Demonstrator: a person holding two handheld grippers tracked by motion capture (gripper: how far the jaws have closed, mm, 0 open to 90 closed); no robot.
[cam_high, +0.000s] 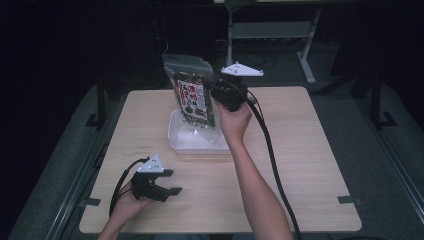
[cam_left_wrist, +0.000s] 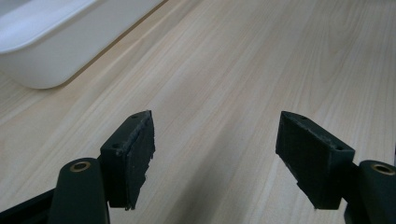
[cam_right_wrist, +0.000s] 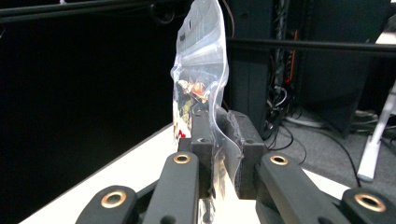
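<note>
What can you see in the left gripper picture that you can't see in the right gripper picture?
Left gripper view alone: the white tray's rounded wall at the upper left, and bare wooden tabletop between jaws standing wide apart, holding nothing.

Right gripper view alone: a clear zip bag of snacks standing upright, pinched between the two closed jaws, with dark room, cables and a table leg behind it.

Both: a pair of black jaws rising from the bottom of the picture, and some of the pale tabletop.
</note>
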